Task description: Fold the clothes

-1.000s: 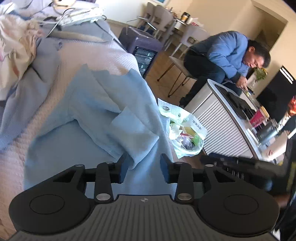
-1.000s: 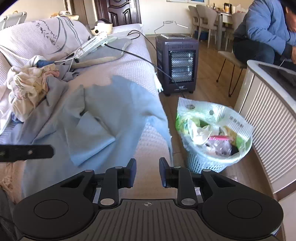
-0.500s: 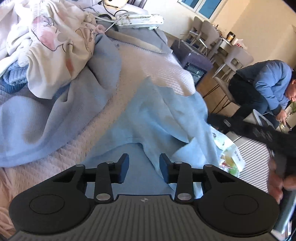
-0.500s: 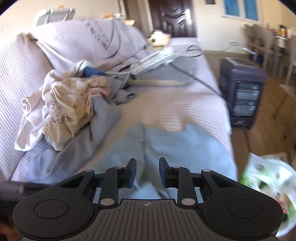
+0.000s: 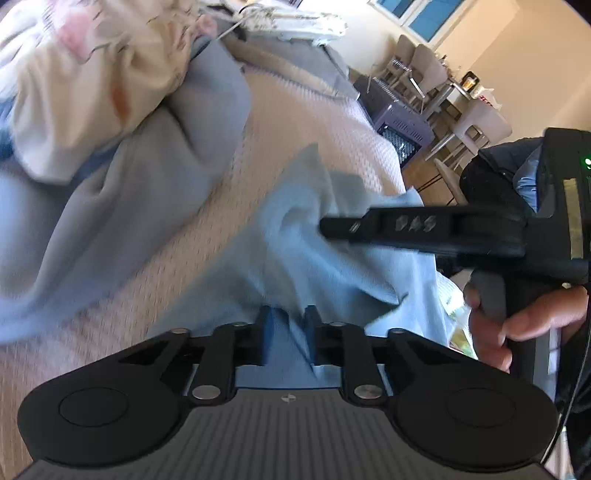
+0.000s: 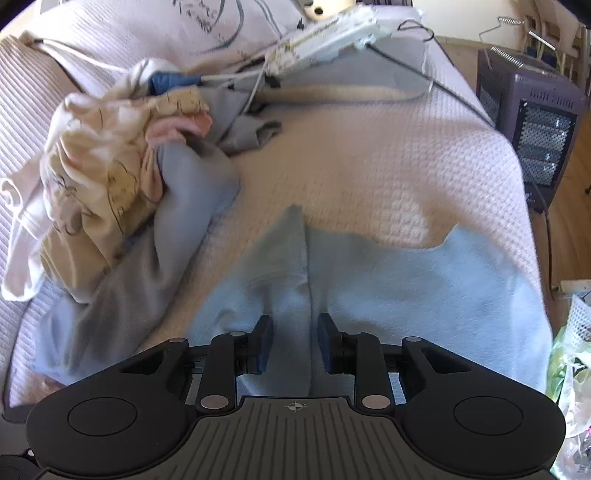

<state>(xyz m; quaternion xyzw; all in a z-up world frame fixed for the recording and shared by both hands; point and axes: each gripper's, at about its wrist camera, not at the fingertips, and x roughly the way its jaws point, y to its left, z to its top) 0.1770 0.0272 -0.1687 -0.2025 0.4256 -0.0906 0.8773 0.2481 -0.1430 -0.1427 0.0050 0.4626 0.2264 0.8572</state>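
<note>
Both grippers are working the light-blue garment [image 6: 406, 295] spread on the bedspread [image 6: 369, 155]: we are closing the left gripper [image 5: 286, 334] on a soft, limp fold while the right gripper [image 6: 295, 341], part-open, is straddling a ridge.

Left hand-held gripper [image 5: 286, 325] closing, right hand-held gripper [image 6: 295, 334] parted.

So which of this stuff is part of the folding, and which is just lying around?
In the job:
light blue garment
left gripper
right gripper
grey garment
cream printed garment

Lying about:
heater
power strip
waste basket
</note>
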